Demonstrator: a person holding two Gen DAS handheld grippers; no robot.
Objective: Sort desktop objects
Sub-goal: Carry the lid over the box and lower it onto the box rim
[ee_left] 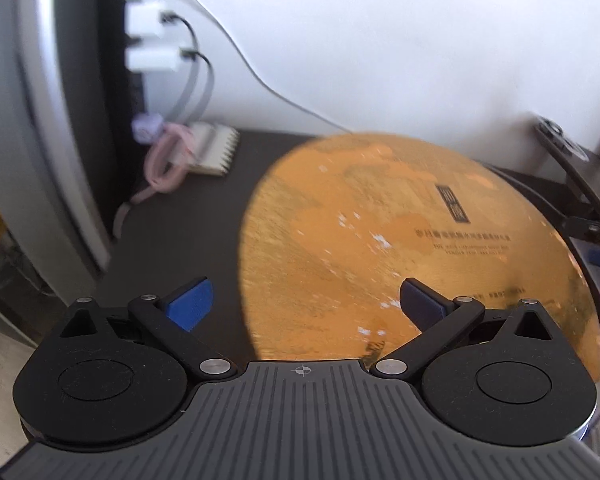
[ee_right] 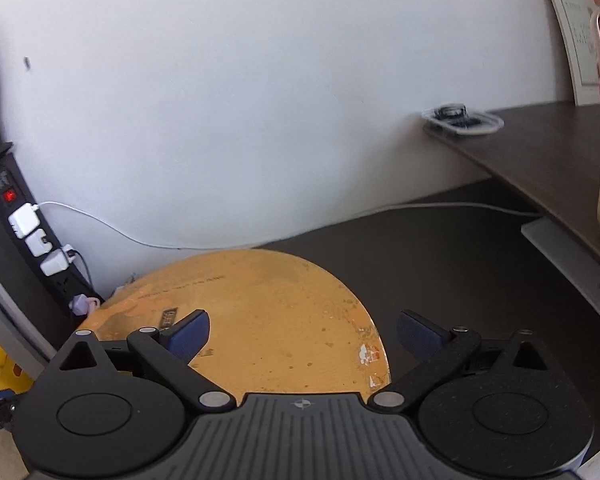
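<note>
Dark desk (ee_left: 204,240) w/ orange disc (ee_left: 380,240)

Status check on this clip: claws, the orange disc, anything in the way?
Left claw open, empty. Right claw open, empty. Orange disc flat on dark desk, untouched. Pink cable and white comb-like block beside it.

One orange round mat (ee_left: 380,240), one power strip (ee_right: 40,240), three white plugs (ee_right: 24,216), one notepad (ee_left: 212,152).
</note>
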